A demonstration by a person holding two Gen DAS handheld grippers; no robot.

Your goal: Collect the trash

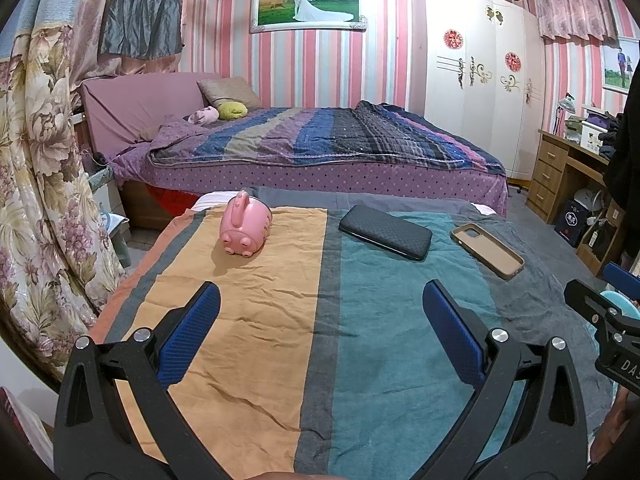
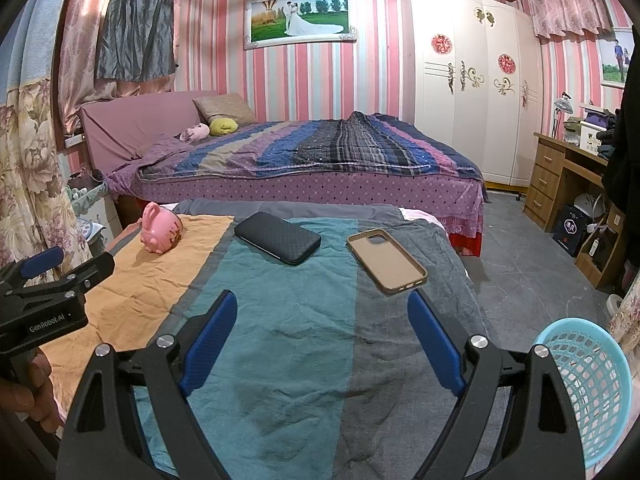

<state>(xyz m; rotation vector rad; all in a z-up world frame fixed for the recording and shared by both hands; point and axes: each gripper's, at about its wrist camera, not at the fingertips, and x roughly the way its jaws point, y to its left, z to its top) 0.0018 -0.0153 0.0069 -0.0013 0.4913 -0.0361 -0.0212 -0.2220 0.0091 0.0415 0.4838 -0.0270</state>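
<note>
Hovering low over the counter (image 1: 256, 360) with the left tool (image 1: 322, 291) spread wide and gripping nothing. Same for the right tool (image 2: 322, 300): jaws apart, empty, aimed along the striped cloth (image 2: 280, 340).

No obvious scrap or wrapper anywhere on the cloth. Only three candidates, all at the far end:
- a pink pig-shaped container (image 1: 244, 226), lying on its side on the orange stripe;
- a black case (image 1: 386, 232), flat on the teal stripe;
- a tan phone case (image 2: 386, 262), flat on the grey stripe, just beyond the right tool's fingertips.

Off the counter's right edge, low down, a light-blue basket (image 2: 588, 384), probably the place for the trash.

Possible trouble from here:
- Picking the wrong thing, since hard to tell which item counts as trash.
- Slipping on the two flat cases: thin, flush with the cloth, so likely to pinch fabric along with them and drag the cloth and everything on it.
- Rolling the pig away on a push, given its rounded body and sideways rest.
- Clashing the two tools, close beside each other already, on any reach toward the middle.
- Missing the basket on release, or tipping it with a knock to the rim, and sending the item to the floor (image 2: 520, 264).
</note>
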